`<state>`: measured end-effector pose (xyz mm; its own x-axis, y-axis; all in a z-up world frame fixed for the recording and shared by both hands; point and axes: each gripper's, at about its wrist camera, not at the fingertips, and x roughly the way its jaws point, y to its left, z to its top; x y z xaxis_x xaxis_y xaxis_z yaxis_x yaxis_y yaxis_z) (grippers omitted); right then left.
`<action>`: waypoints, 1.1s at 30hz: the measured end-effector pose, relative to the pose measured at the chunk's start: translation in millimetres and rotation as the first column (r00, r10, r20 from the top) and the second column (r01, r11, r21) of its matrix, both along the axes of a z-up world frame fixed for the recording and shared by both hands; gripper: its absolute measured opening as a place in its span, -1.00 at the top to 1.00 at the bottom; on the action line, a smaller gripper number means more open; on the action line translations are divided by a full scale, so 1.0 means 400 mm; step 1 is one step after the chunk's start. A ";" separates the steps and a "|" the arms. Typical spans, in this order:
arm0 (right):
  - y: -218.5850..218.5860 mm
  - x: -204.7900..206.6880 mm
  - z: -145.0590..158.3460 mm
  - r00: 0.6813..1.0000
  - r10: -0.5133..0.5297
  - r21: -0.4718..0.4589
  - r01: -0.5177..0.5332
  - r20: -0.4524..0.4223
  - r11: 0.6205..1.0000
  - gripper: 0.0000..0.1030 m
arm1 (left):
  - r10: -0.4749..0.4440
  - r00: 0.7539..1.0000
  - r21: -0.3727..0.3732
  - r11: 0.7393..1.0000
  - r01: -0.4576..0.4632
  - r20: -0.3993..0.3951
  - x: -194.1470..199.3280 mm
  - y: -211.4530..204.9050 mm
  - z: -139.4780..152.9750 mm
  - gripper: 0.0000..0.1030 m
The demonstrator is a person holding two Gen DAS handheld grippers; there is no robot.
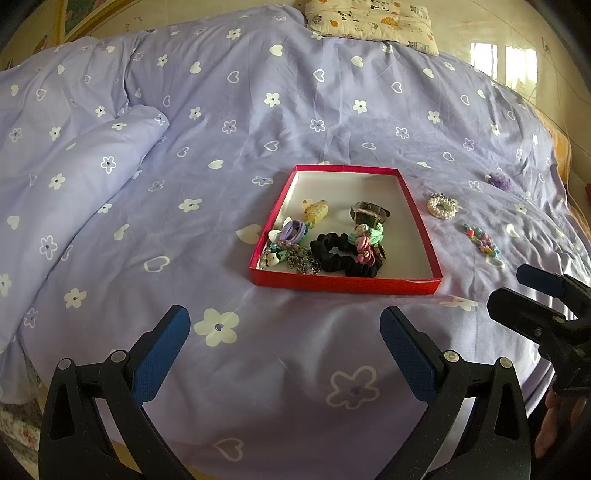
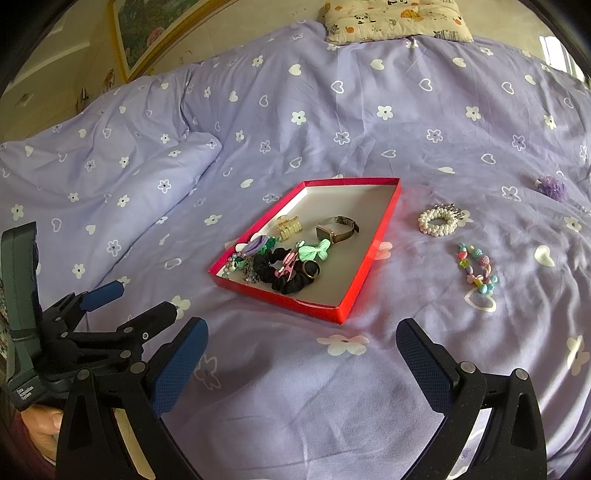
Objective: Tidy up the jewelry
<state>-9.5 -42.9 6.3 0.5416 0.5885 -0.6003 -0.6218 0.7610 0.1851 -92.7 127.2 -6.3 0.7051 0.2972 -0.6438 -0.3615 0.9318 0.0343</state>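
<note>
A red tray (image 1: 345, 284) (image 2: 384, 236) lies on the purple bed cover and holds a watch (image 1: 367, 214) (image 2: 336, 229), a black scrunchie (image 1: 341, 254) (image 2: 284, 275), a yellow hair claw (image 1: 317, 210) (image 2: 288, 227) and several hair ties. On the cover right of the tray lie a pearl bracelet (image 1: 442, 207) (image 2: 438, 221), a coloured bead bracelet (image 1: 482, 240) (image 2: 478, 267) and a purple scrunchie (image 1: 499, 181) (image 2: 552, 187). My left gripper (image 1: 284, 325) is open and empty, in front of the tray. My right gripper (image 2: 301, 339) is open and empty, near the tray's front right corner.
The bed cover (image 1: 258, 110) has a raised fold at the left (image 1: 110, 155). A panda-print pillow (image 1: 369, 18) lies at the far edge. The right gripper shows at the right of the left wrist view (image 1: 517, 295); the left gripper shows at the left of the right wrist view (image 2: 140, 302).
</note>
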 end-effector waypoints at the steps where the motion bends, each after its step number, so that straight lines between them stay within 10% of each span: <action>1: 0.001 0.000 0.000 1.000 0.000 0.000 0.000 -0.001 1.000 -1.00 | 0.000 1.000 -0.001 1.000 0.000 0.001 0.001 0.001 0.000 -1.00; 33: -0.001 0.032 0.004 1.000 -0.006 0.005 0.006 -0.012 1.000 -1.00 | -0.015 1.000 -0.007 1.000 0.015 -0.015 0.041 -0.002 0.004 -1.00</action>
